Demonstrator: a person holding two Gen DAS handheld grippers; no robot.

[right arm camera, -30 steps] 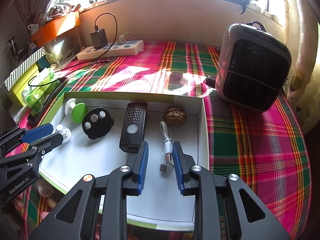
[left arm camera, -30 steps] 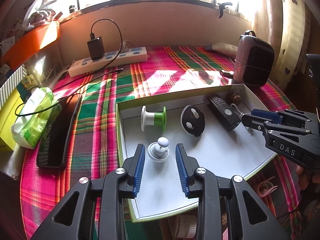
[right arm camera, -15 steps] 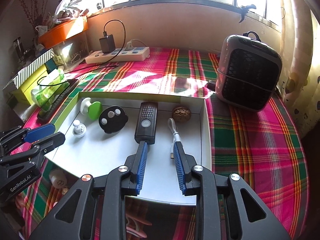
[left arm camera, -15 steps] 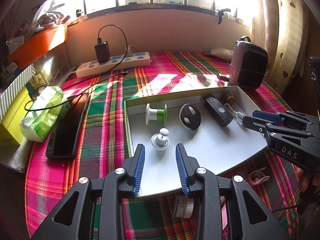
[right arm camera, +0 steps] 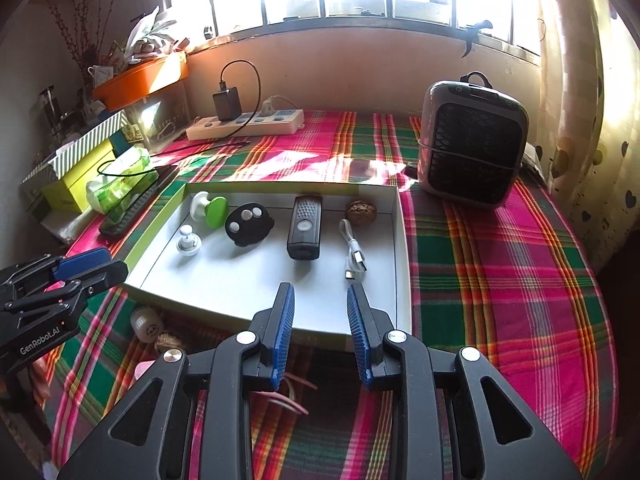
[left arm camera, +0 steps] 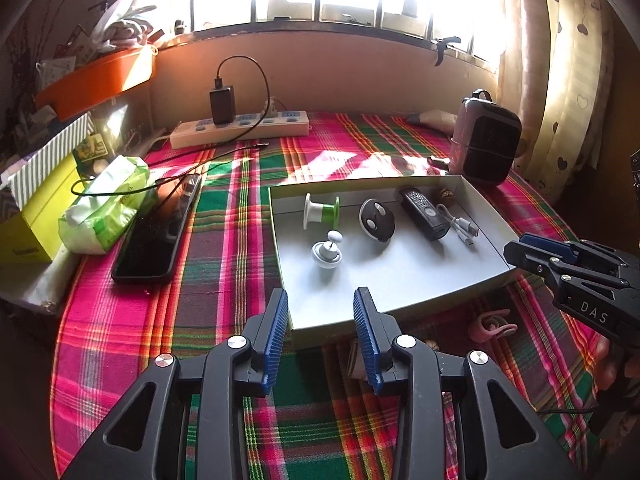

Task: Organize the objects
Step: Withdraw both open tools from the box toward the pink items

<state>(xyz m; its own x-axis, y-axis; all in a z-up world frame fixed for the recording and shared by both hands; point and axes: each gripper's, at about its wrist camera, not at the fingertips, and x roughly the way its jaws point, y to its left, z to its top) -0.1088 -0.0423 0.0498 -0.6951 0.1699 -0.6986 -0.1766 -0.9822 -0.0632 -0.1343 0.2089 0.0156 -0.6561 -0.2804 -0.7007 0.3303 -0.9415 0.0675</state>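
Nearest me, my left gripper (left arm camera: 321, 330) hangs released and empty over the plaid cloth (left arm camera: 224, 240), just short of the near corner of the tray (left arm camera: 400, 280). My right gripper (right arm camera: 320, 326) is likewise released, holding nothing, over the tray's near edge. On the cloth between grippers and tray I count loose items: a small white cap (right arm camera: 147, 323), a walnut (right arm camera: 168, 343) beside it, and a pink clip (left arm camera: 490, 326). Inside the tray, front to back: a white knob (left arm camera: 327, 252) standing upright near the left wall; a white cable (right arm camera: 354, 256) lying toward the right wall; a black torch (right arm camera: 305, 227) lying lengthwise beside the cable; a black disc (right arm camera: 248, 224) with pale buttons between torch and knob; a green-and-white spool (left arm camera: 321, 210) on its side at the back left; a second walnut (right arm camera: 361, 212) against the back wall. Left of the tray, well apart: a dark phone (left arm camera: 154, 236) flat on the cloth, a green tissue pack (left arm camera: 106, 204) touching it, and a yellow box (left arm camera: 38, 220) beyond that. Right of the tray's far corner stands a heater (right arm camera: 472, 144). Farthest, along the wall: a power strip (left arm camera: 240, 128) with a black charger (left arm camera: 222, 104) plugged in, and an orange bin (left arm camera: 96, 80) on the sill corner.
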